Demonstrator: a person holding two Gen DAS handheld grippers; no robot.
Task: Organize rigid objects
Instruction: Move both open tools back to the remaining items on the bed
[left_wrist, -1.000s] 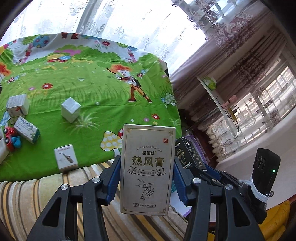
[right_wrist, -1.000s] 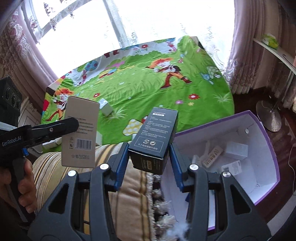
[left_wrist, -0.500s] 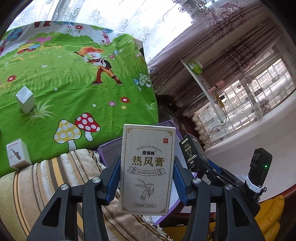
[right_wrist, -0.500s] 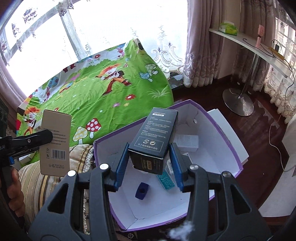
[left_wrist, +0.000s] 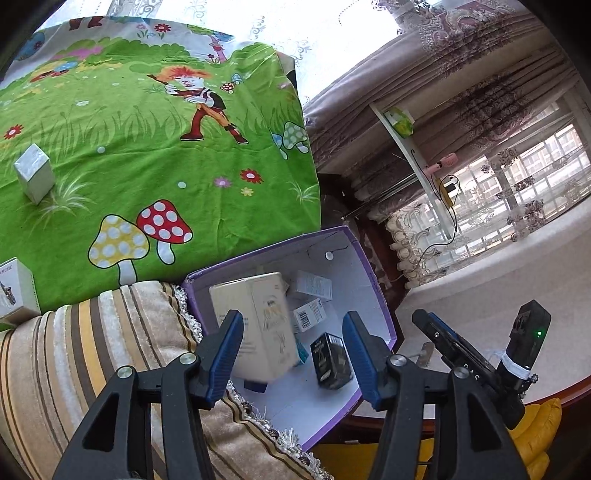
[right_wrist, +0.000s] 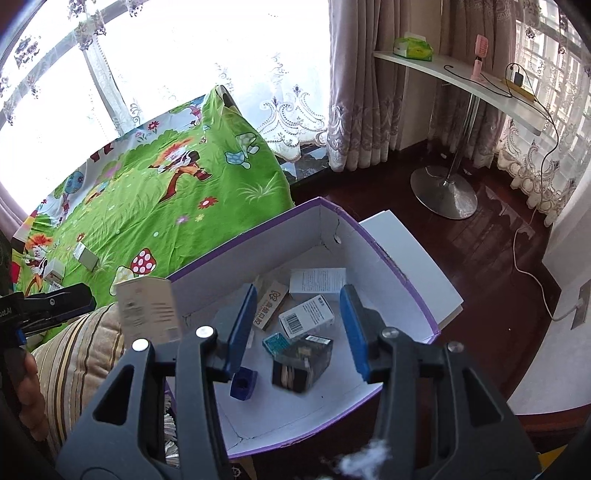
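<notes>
Cream box (left_wrist: 258, 325) — blurred, over the near-left rim of the purple-edged bin (left_wrist: 369, 280), long axis tilted, top leaning toward the bed. Left gripper (left_wrist: 291, 350): jaws opening, pads clear of it. Black box (right_wrist: 301, 363) — blurred, tilted, low in the bin. Right gripper (right_wrist: 299, 325): jaws opening, empty.
</notes>
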